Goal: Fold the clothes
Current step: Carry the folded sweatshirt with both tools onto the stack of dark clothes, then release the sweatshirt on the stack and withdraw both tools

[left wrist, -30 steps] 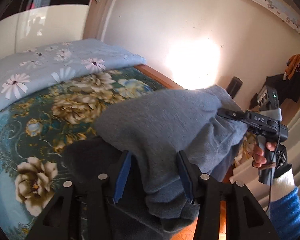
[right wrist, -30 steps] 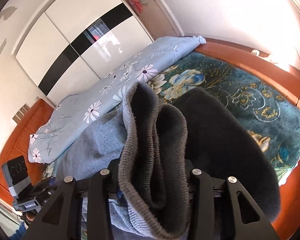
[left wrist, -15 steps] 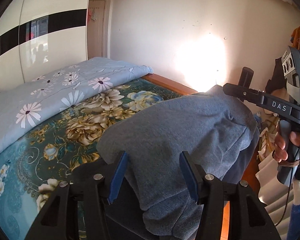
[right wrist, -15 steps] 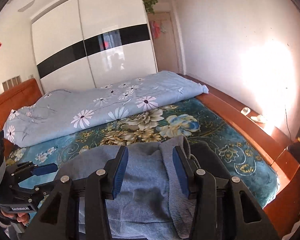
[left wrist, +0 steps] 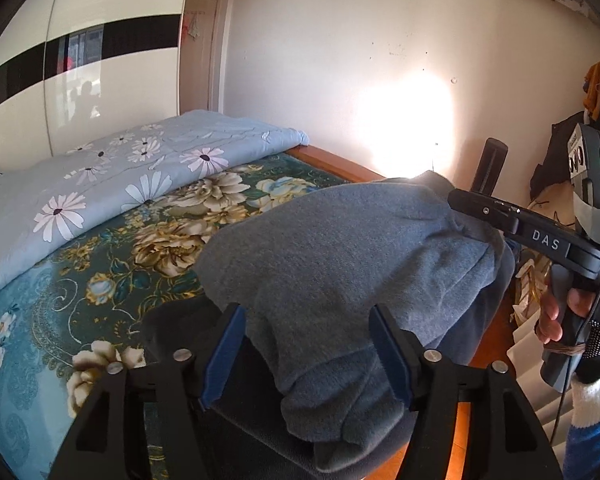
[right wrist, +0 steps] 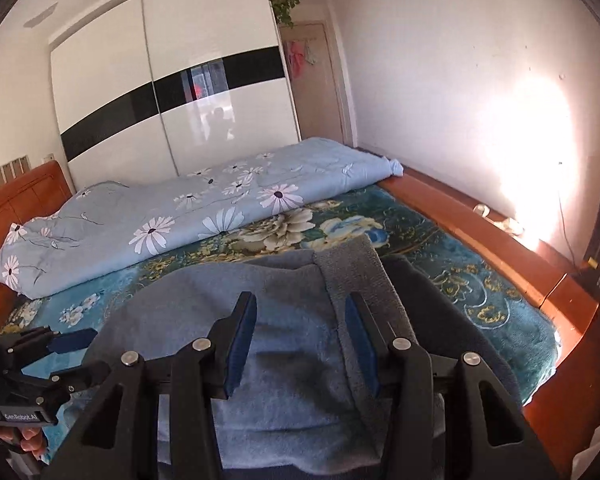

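Sweater [left wrist: 340, 264]: grey-blue fleece, plain; ribbed grey cuff [right wrist: 356, 276] at 12 o'clock of right gripper.
Bedspread [left wrist: 112, 268]: teal, gold scrolls, cream and blue roses.
Quilt [right wrist: 172, 216], 11 o'clock: pale blue, white daisies with dark centres.
Wardrobe [right wrist: 172, 92]: glossy white, black horizontal band.
Bed frame [right wrist: 480, 224]: orange-brown wood.
Gripper pads [right wrist: 242, 344]: blue on black fingers.

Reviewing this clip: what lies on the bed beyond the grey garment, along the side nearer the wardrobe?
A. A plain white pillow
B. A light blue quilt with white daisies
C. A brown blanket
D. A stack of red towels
B: the light blue quilt printed with white daisies lies along that side of the bed, beyond the grey garment.
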`<act>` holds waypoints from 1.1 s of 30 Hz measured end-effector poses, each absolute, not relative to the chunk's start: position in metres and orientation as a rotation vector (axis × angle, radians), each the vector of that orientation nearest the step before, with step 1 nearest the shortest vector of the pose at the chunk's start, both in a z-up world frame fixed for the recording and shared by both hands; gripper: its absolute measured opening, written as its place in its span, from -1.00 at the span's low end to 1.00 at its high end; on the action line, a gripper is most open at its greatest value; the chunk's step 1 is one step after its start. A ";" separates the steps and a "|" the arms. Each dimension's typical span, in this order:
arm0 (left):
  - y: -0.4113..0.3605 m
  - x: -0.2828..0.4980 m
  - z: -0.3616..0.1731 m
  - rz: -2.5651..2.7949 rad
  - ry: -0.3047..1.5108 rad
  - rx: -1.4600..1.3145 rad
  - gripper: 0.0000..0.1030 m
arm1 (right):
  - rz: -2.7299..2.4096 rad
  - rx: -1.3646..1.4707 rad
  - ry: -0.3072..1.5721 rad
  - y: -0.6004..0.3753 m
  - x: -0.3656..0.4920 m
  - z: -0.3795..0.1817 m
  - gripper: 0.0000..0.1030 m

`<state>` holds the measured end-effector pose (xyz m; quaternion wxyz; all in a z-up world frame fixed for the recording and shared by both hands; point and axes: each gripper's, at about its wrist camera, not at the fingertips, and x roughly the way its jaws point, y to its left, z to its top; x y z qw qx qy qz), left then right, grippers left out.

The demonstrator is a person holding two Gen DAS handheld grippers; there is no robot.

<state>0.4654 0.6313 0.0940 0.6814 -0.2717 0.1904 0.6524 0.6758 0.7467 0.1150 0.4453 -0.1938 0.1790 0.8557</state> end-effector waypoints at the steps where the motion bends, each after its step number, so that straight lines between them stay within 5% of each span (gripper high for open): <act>1: 0.624 0.466 0.097 1.475 0.420 -0.588 0.51 | 2.120 -0.477 0.422 0.736 0.676 0.116 -0.07; 13: 0.579 0.483 0.079 1.475 0.378 -0.611 1.00 | 1.985 -0.532 0.419 0.651 0.680 0.076 0.89; 33: 0.501 0.498 0.090 1.599 0.482 -0.474 1.00 | 1.879 -0.576 0.399 0.550 0.672 0.084 1.00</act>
